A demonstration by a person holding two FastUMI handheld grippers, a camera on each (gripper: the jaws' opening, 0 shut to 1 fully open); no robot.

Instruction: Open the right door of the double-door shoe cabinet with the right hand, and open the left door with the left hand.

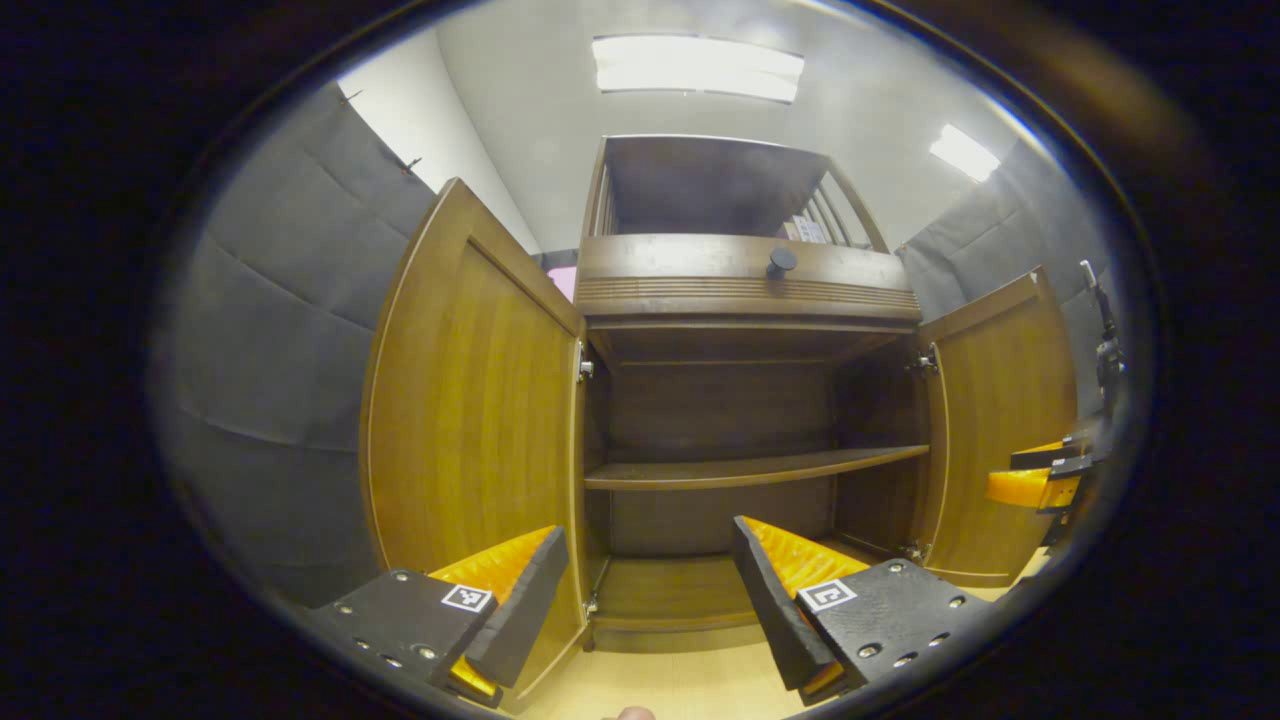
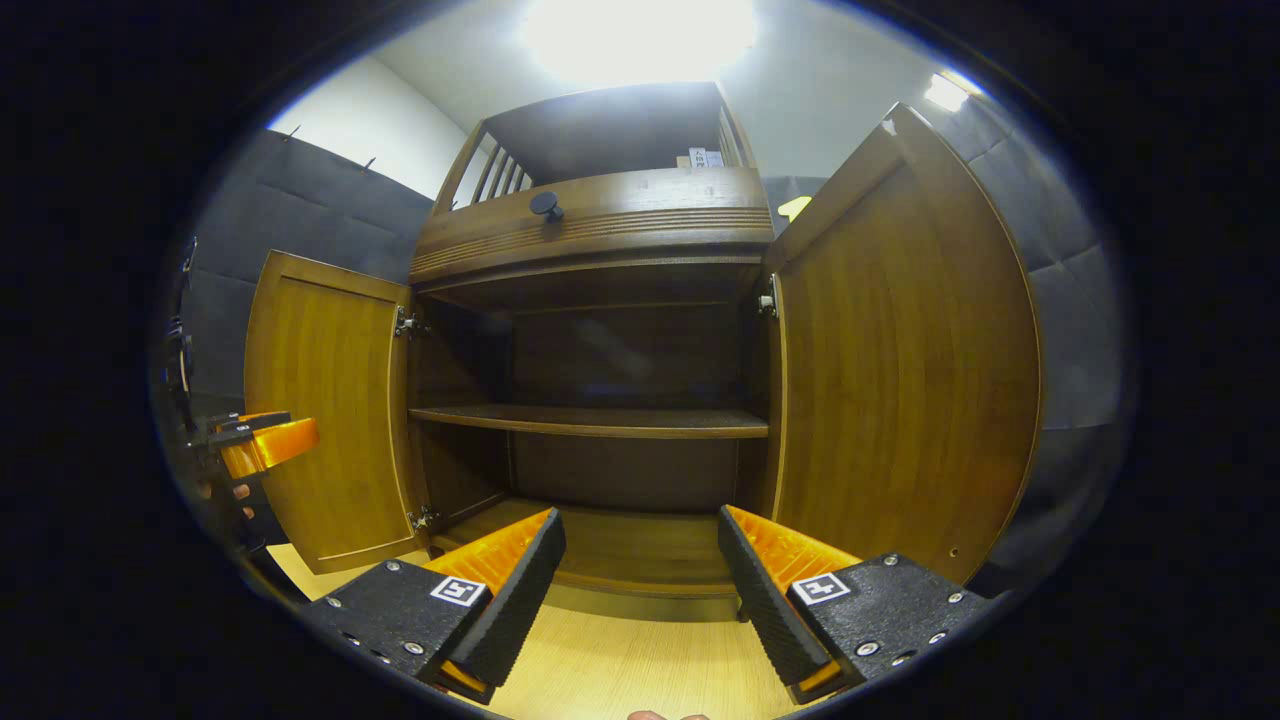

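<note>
Cabinet [image 1: 745, 290]: in front of both tools, both doors swung wide.
Left gripper view: left tool [image 1: 650, 590] spread open, empty, beside left door [image 1: 470, 400]; a careless pull-back could knock it.
Right gripper view: right tool [image 2: 640, 580] gaping, empty; right door [image 2: 900, 370] close alongside, same risk.

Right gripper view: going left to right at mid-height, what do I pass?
Left gripper → left door, swung open → cabinet interior with its shelf → right door, swung open → padded booth wall.
</note>
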